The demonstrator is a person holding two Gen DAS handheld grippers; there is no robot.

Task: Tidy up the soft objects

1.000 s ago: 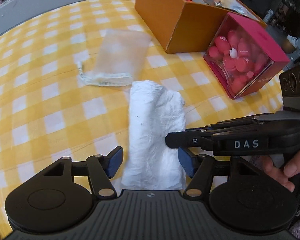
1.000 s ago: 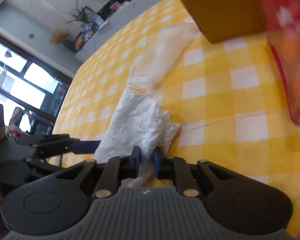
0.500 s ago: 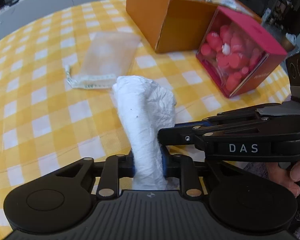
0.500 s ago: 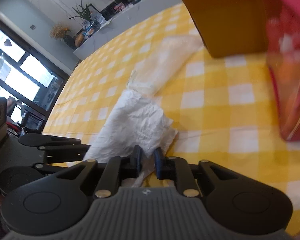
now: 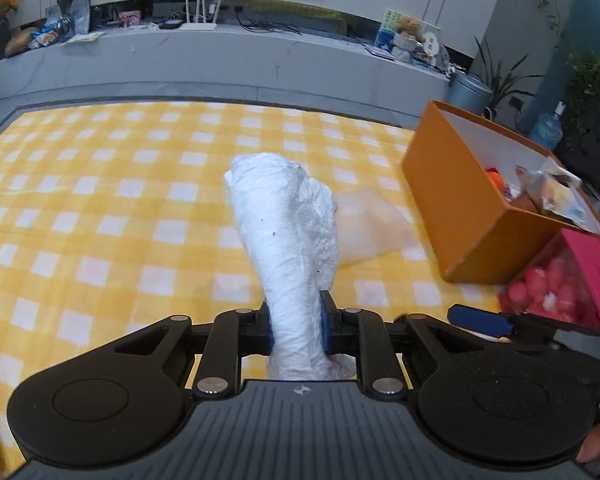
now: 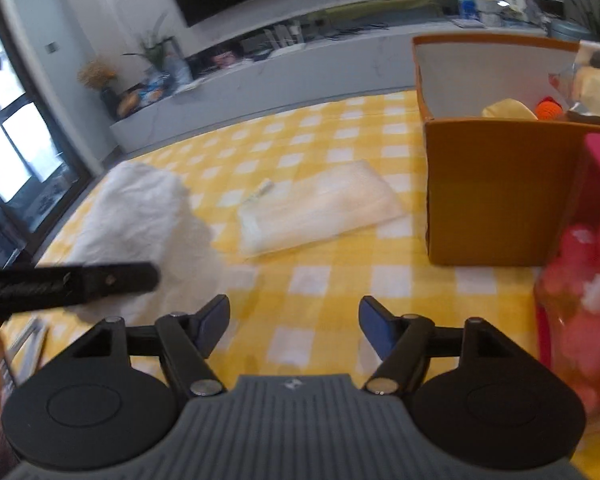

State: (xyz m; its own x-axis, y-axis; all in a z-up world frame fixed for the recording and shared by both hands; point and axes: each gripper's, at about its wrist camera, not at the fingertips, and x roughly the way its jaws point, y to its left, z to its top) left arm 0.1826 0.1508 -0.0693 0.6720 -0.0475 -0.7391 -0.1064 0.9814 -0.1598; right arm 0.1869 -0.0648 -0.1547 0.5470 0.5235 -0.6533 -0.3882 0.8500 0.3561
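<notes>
My left gripper is shut on a crumpled white cloth and holds it up above the yellow checked table. The cloth also shows at the left of the right wrist view. My right gripper is open and empty above the tablecloth. A translucent drawstring pouch lies flat on the table; it shows behind the cloth in the left wrist view. An open orange box with several soft items inside stands at the right.
A pink box with a clear front full of pink pieces stands beside the orange box. The left gripper's finger crosses the left of the right wrist view. A grey low shelf runs behind the table.
My left gripper closed on the white cloth and lifted it off the table. My right gripper let go of the cloth, opened and drew away to the right.
</notes>
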